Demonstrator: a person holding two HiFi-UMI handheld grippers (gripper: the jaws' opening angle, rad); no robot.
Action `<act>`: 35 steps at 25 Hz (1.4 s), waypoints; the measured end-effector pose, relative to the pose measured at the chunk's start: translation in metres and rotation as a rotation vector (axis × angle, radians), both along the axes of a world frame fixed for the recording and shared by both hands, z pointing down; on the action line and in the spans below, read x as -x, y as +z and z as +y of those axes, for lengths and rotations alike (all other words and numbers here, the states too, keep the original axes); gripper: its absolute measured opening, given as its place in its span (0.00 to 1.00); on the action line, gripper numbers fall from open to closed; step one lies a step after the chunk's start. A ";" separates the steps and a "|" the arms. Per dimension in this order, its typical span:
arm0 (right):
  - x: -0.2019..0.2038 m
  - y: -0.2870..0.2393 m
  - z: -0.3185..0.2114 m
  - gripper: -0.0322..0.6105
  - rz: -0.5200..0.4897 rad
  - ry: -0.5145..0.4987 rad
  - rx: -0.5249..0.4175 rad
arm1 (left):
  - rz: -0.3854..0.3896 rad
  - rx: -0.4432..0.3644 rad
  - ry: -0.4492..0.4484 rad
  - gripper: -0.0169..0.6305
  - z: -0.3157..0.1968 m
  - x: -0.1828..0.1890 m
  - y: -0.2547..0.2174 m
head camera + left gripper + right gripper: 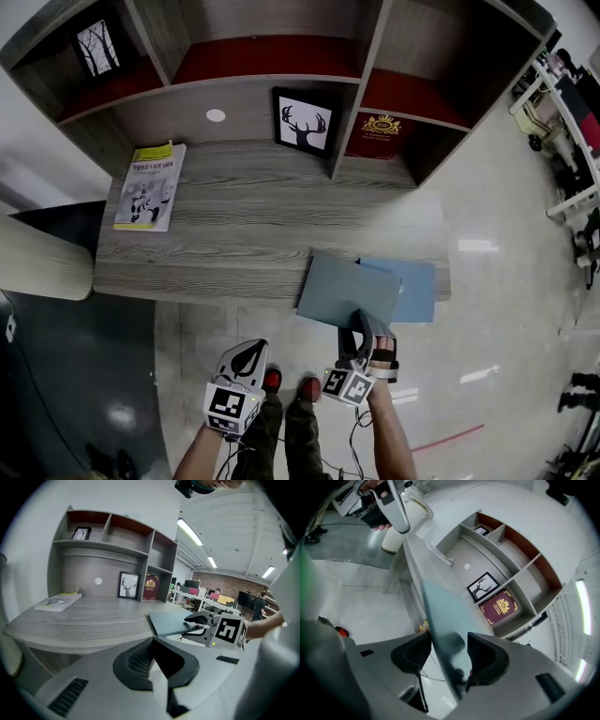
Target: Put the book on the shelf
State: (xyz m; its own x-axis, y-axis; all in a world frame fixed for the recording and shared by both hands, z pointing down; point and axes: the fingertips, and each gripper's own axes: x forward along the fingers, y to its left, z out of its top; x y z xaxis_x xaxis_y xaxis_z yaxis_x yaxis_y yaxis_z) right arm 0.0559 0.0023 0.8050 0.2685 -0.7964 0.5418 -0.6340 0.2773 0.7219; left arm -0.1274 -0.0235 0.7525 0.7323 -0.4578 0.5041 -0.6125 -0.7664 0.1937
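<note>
Nearest me, the left gripper [249,351] hangs low in front of the desk [234,239], its jaws pressed together on nothing; just beside it my right gripper [367,328] is clamped on the near edge of a grey-blue book [339,286]; that book juts out over the desk's front edge, partly overlapping a second blue book [419,291]; further back I see a yellow-and-white booklet [148,186] lying flat at the left; a deer picture [303,122] stands at the back, with a maroon book [380,138] in the shelf [267,82] compartment to its right.
</note>
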 end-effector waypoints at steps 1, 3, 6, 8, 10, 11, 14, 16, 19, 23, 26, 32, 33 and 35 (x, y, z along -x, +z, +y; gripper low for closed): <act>0.000 0.000 0.000 0.45 0.004 -0.001 0.008 | 0.000 -0.001 0.002 0.04 0.001 0.000 -0.001; 0.001 0.000 0.001 0.42 0.006 -0.001 0.024 | 0.002 -0.003 0.005 0.04 0.002 -0.001 -0.004; 0.002 -0.002 0.002 0.41 0.008 0.000 0.036 | 0.003 -0.007 0.004 0.04 0.001 0.001 -0.008; 0.002 -0.003 0.003 0.39 0.015 -0.003 0.043 | 0.000 -0.011 0.000 0.04 0.000 0.003 -0.011; 0.002 -0.004 0.005 0.37 0.028 -0.004 0.049 | 0.001 -0.015 -0.004 0.04 0.000 0.004 -0.013; 0.001 -0.005 0.006 0.36 0.035 -0.004 0.050 | 0.003 -0.017 -0.005 0.04 -0.001 0.005 -0.014; 0.000 -0.008 0.006 0.33 0.057 -0.003 0.038 | 0.003 -0.018 -0.008 0.04 -0.001 0.006 -0.017; 0.000 -0.011 0.006 0.31 0.063 -0.002 0.027 | -0.004 -0.014 -0.009 0.04 0.001 0.007 -0.018; 0.002 -0.018 0.003 0.28 0.063 -0.001 0.017 | -0.007 -0.011 -0.014 0.04 0.001 0.009 -0.021; 0.001 -0.028 0.001 0.24 0.065 0.002 0.006 | 0.000 -0.014 -0.015 0.04 0.001 0.009 -0.029; 0.000 -0.035 -0.002 0.22 0.072 -0.002 0.004 | 0.003 -0.021 -0.016 0.04 -0.001 0.009 -0.035; -0.012 -0.058 -0.010 0.19 -0.085 0.061 -0.062 | 0.015 -0.034 -0.022 0.04 -0.006 0.006 -0.051; -0.015 -0.060 -0.010 0.18 -0.106 0.072 -0.074 | 0.017 -0.037 -0.022 0.04 -0.007 0.006 -0.055; -0.020 -0.066 -0.010 0.18 -0.139 0.095 -0.094 | 0.021 -0.042 -0.024 0.04 -0.009 0.004 -0.061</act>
